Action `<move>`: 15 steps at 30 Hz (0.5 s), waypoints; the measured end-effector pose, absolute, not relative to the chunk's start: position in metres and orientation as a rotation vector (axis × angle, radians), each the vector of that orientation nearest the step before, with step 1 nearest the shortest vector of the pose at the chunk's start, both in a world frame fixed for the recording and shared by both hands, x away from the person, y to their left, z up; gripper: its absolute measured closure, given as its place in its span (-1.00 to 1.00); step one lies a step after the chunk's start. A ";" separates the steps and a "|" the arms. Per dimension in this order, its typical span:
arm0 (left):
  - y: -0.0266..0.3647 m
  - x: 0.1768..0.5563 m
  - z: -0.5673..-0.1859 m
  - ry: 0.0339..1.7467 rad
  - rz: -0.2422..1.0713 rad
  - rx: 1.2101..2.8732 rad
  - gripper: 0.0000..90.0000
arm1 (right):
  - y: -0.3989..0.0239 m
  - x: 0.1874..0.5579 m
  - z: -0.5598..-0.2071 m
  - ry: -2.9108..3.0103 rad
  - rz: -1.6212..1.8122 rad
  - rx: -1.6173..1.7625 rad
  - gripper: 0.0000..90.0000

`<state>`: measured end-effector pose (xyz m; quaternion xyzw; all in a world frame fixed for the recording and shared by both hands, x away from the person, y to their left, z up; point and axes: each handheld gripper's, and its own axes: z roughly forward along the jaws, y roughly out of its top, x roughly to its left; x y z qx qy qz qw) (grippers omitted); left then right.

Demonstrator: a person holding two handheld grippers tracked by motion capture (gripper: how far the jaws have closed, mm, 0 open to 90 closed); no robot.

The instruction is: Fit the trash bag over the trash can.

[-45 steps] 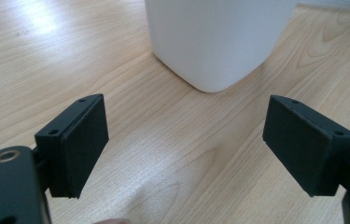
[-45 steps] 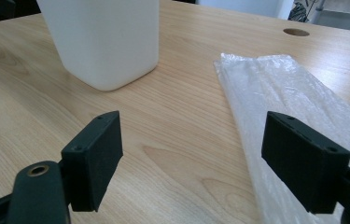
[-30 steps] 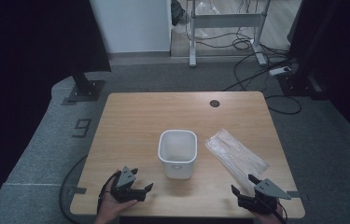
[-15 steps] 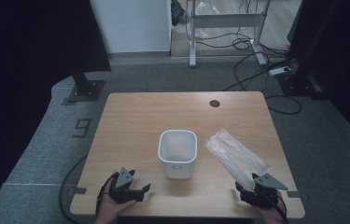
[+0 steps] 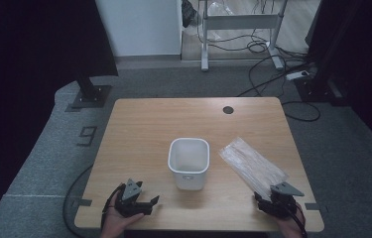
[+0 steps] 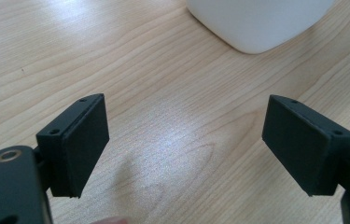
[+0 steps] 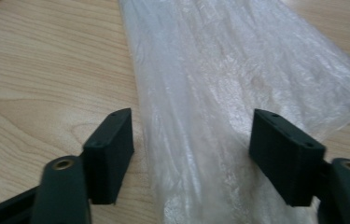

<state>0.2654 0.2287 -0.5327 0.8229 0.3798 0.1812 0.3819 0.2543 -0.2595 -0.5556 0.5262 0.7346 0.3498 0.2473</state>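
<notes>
Left hand-held gripper [image 5: 150,202]: rests low over the near-left part of the table [image 5: 139,129], jaws spread wide with only bare wood between them. It plays no part in the grasp.

White container [image 5: 189,162]: stands upright at the table's centre, open top, apart from both grippers.

Clear plastic bag [image 5: 253,165]: lies flat and diagonal, right of the container, its near end reaching the right hand-held gripper [image 5: 266,205]. The film is thin, translucent, creased lengthwise and glossy.

Right hand-held gripper: jaws have just been closing and straddle the bag's near end; the pads do not yet press on it.

Probable faults: the slick film may slip from the pads or bunch unevenly. A closure made too high would catch one layer or miss entirely.
</notes>
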 end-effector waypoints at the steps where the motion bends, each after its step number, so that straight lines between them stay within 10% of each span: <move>1: 0.229 0.265 -0.533 0.969 0.462 2.099 -0.67 | -0.260 0.254 -0.556 2.003 0.954 1.435 -0.20; 10: 0.228 0.265 -0.530 0.980 0.478 2.088 -0.67 | -0.263 0.252 -0.553 1.974 0.865 1.388 0.87; 15: 0.228 0.262 -0.523 0.969 0.482 2.060 -0.66 | -0.261 0.249 -0.551 1.967 0.870 1.322 0.97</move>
